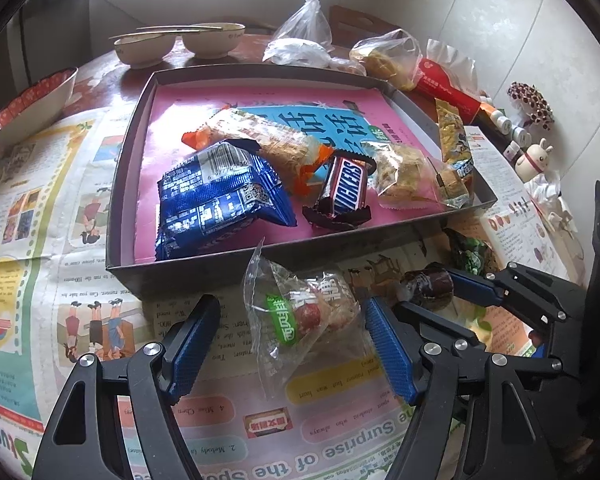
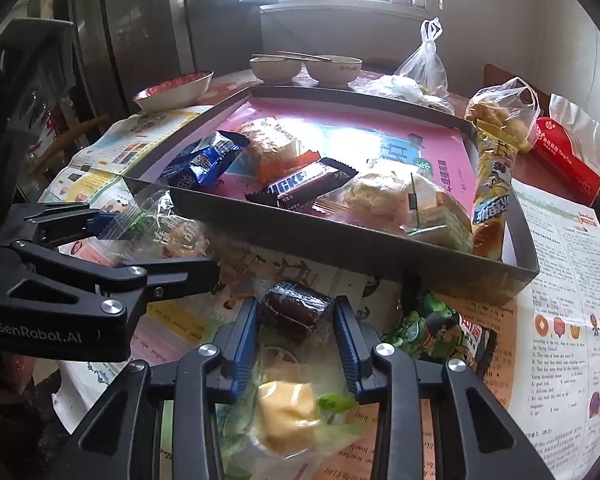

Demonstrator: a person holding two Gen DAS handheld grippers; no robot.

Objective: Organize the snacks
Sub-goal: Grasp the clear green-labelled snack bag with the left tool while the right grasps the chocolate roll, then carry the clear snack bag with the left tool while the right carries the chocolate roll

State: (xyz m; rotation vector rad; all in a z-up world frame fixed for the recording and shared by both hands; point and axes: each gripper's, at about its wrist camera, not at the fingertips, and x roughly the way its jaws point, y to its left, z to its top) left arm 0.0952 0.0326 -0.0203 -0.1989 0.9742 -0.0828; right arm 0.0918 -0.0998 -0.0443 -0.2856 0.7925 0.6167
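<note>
Our left claw (image 1: 292,344) stands released around a clear packet (image 1: 300,316); our right claw (image 2: 296,344) is clenched on a dark roll (image 2: 296,310), tray (image 2: 340,248) at twelve o'clock.

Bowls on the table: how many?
3: two cream bowls side by side beyond the tray, chopsticks across them; one red-patterned bowl left of the tray. Others may be hidden.

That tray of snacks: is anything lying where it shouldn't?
Yes. The tall yellow packet leans tilted over the tray's right wall instead of lying flat. Several snacks sit outside on the newspaper, among them a green-labelled clear packet and a dark wrapped cake.
</note>
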